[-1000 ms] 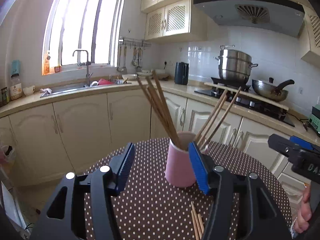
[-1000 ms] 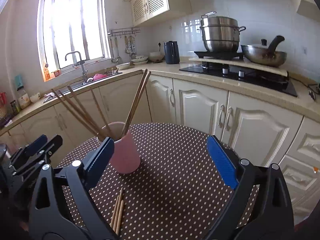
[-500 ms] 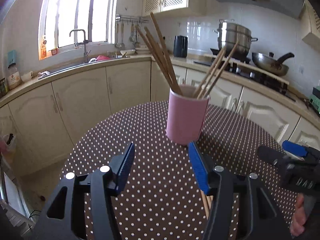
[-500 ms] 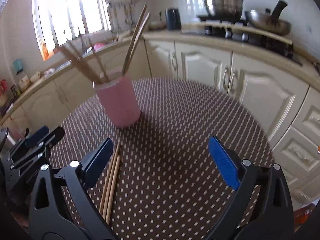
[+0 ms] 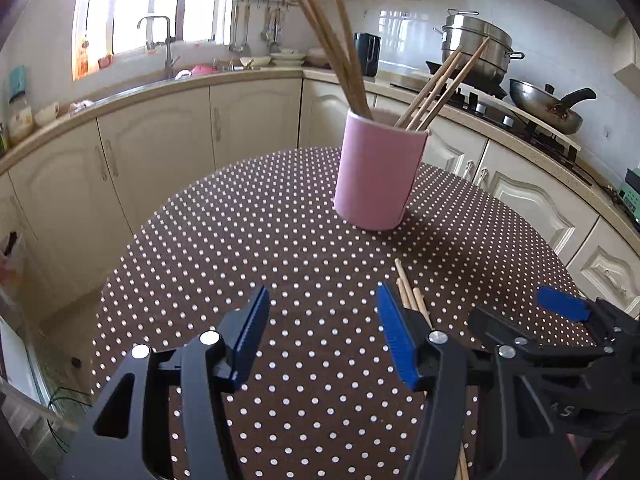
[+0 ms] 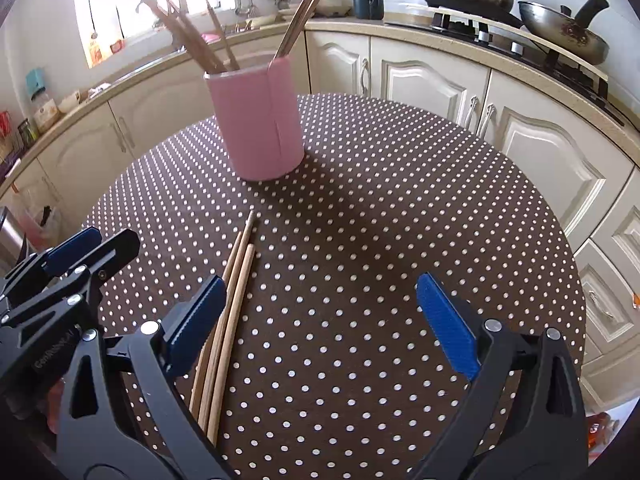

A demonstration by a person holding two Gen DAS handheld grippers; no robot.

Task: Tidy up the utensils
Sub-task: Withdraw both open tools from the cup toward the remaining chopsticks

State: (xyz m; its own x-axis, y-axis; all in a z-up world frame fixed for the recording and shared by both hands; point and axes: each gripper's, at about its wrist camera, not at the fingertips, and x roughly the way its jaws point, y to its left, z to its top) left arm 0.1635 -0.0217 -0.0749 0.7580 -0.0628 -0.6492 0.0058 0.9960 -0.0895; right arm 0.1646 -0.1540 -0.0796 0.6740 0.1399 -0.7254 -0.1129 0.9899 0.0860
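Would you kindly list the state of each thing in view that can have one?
Left gripper: jaws open, nothing between them.
Right gripper: jaws open wide, nothing gripped.
Pink cup: upright on the table, chopsticks standing in it.
Loose chopsticks: lying flat on the table, beside the right gripper's left jaw.
Table: covered with a dotted cloth.
Pan: on the stove.
Steamer pot: lid on.
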